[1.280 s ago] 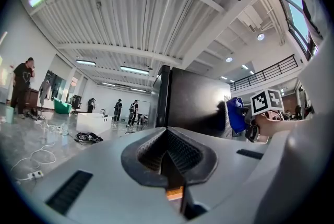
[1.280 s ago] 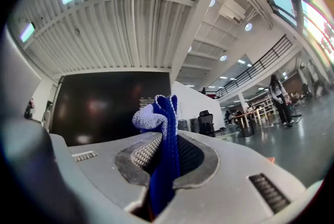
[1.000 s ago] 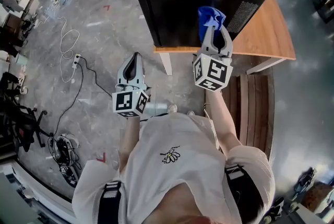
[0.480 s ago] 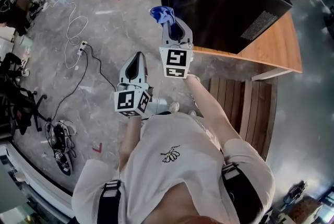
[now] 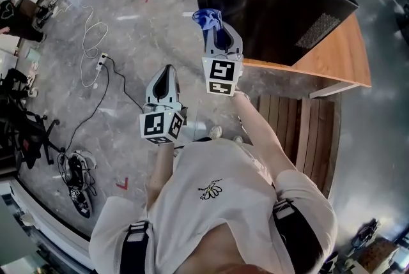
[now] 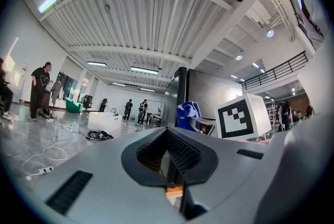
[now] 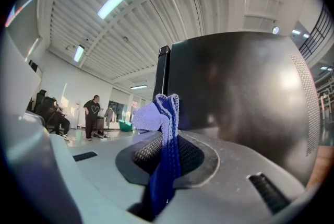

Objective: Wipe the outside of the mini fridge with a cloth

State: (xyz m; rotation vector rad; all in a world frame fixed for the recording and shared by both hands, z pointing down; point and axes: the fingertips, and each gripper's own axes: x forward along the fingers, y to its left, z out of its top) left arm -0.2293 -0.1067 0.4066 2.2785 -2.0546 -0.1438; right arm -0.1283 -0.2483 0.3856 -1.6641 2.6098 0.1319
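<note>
Cloth (image 5: 208,17) tight in right claw (image 5: 221,35) beside mini fridge (image 5: 275,4); left claw (image 5: 165,73) closed on nothing.

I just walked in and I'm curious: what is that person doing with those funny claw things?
A person holds a gripper in each hand. The right gripper is pinching a blue cloth and holds it up by the front corner of the black mini fridge, which sits on a wooden table. I can't tell if the cloth touches the fridge. The left gripper is shut on nothing and sits lower, away from the fridge.
</note>
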